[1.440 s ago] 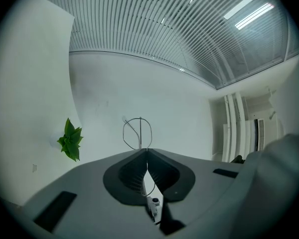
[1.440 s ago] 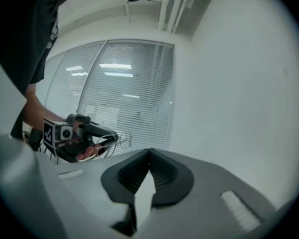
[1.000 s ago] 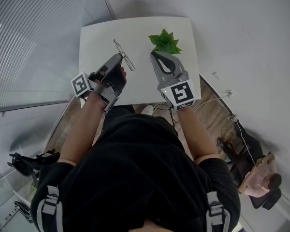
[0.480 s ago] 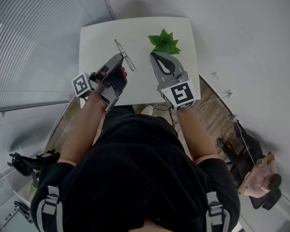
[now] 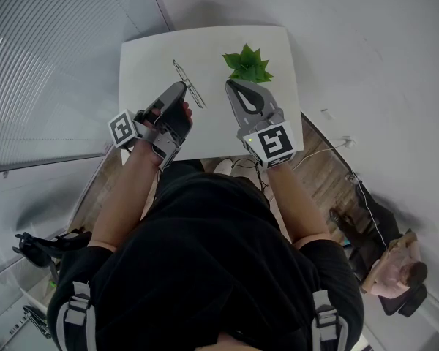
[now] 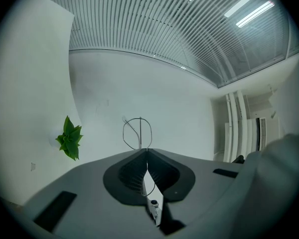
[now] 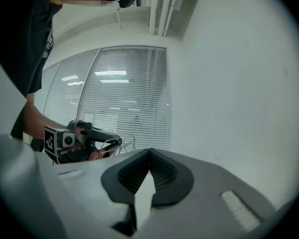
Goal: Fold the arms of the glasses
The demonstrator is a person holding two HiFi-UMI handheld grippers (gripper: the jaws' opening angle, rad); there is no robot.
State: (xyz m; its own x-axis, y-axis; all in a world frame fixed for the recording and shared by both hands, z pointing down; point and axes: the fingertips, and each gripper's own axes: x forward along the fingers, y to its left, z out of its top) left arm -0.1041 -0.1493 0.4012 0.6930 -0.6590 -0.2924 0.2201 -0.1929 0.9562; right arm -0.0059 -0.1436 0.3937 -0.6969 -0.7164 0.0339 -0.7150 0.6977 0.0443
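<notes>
Thin wire-rimmed glasses [image 5: 189, 84] are held over the white table [image 5: 146, 57]. My left gripper [image 5: 181, 86] is shut on one thin arm of them. In the left gripper view the round lenses [image 6: 137, 132] stand just past the closed tips [image 6: 146, 151], and a wire runs back between the pads. My right gripper [image 5: 230, 84] hovers to the right of the glasses, shut and empty, apart from them. From the right gripper view its closed jaws [image 7: 150, 150] point level toward the left gripper and the glasses [image 7: 120, 143].
A small green plant [image 5: 247, 64] stands on the table just beyond the right gripper, also in the left gripper view [image 6: 70, 137]. Window blinds [image 5: 51, 57] run along the left. Another person [image 5: 395, 269] sits on the floor side at lower right.
</notes>
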